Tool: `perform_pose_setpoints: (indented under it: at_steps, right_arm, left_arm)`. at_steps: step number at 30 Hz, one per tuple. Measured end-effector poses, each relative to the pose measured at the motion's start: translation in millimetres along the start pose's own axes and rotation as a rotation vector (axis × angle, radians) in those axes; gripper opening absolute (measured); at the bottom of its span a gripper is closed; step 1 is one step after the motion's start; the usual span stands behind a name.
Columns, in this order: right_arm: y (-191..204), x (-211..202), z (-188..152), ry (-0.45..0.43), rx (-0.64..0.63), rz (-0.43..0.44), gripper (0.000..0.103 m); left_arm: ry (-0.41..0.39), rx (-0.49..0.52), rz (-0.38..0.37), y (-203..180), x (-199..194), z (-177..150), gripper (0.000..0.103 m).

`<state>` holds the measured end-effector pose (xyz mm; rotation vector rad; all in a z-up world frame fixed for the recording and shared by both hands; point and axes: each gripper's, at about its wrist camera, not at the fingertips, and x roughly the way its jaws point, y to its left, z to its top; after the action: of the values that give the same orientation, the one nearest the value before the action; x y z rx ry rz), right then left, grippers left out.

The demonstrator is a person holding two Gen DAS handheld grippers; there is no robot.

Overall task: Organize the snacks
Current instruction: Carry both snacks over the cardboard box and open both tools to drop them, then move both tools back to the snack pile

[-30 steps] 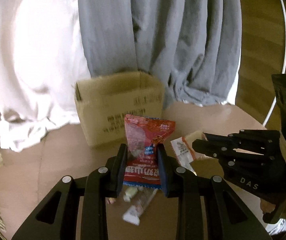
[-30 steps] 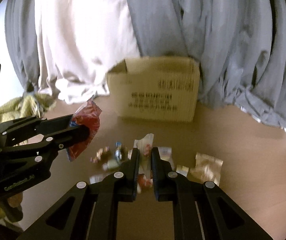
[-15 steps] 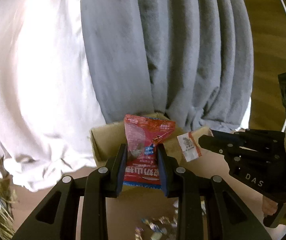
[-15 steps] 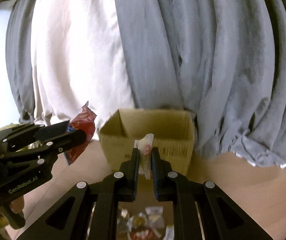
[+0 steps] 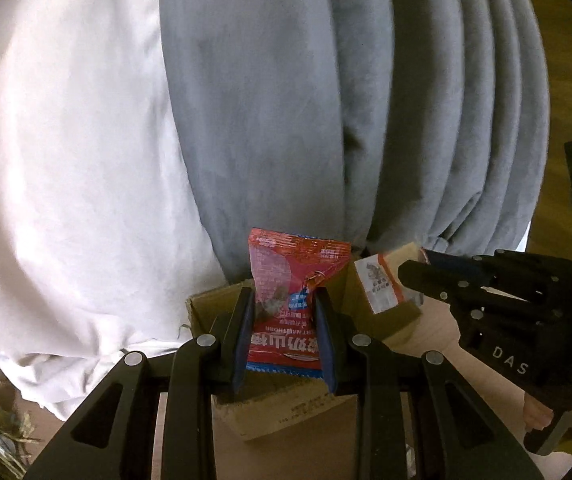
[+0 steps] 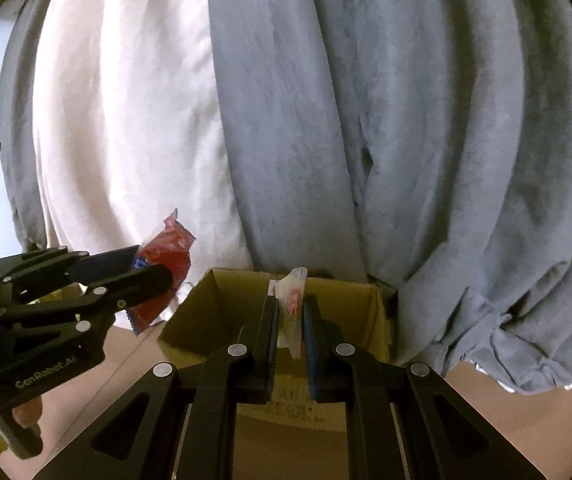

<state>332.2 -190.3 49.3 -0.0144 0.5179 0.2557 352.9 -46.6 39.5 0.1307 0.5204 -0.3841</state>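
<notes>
Above the open cardboard box (image 6: 246, 304), your left gripper (image 5: 286, 332) clamps a red snack packet (image 5: 290, 292), while your right gripper (image 6: 289, 320) pinches a small white packet (image 6: 292, 304) over it

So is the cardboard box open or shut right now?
Open: the cardboard box has no lid over it and its brown inner walls show.

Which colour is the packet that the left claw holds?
Red packet, blue bottom edge; left wrist view shows it best.
</notes>
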Motion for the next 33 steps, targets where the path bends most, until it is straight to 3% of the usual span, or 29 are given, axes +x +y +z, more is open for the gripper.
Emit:
perform_pose_setpoints:
  at_steps: [6,7,8,9,11,13,19,27,33]
  right_arm:
    - [-11.3,37.6,4.1,0.061,0.031,0.015,0.013]
    - [-13.0,45.3,3.9,0.076,0.036,0.016,0.013]
    - [-13.8,50.1,3.3,0.083,0.037,0.010,0.014]
    - [-13.9,51.6,2.4,0.084,0.037,0.006,0.015]
    - [-15.8,59.8,0.6,0.105,0.044,-0.016,0.036]
    - [-17.9,60.0,-3.2,0.106,0.055,-0.033,0.042]
    - [-11.3,37.3,-12.5,0.103,0.068,-0.065,0.042]
    - [5.8,-13.7,-26.8,0.081,0.100,-0.055,0.042]
    - [12.7,-42.2,-43.6,0.075,0.131,-0.052,0.042]
  left_arm:
    - [0.080,-0.041,-0.027,13.1,41.3,5.1,0.032]
    - [0.096,-0.043,-0.021,14.7,47.4,5.3,0.042]
    - [0.105,-0.045,-0.010,15.7,50.7,5.3,0.061]
    - [0.108,-0.050,0.006,16.8,53.4,5.4,0.068]
    - [0.098,-0.054,0.019,19.0,51.9,4.0,0.069]
    - [0.092,-0.041,0.034,17.4,46.0,1.4,0.069]
    - [0.043,-0.015,0.047,9.9,8.0,-7.9,0.078]
    - [-0.038,0.005,0.038,-3.7,-47.0,-23.7,0.078]
    - [-0.050,0.032,0.027,-18.0,-75.8,-47.4,0.078]
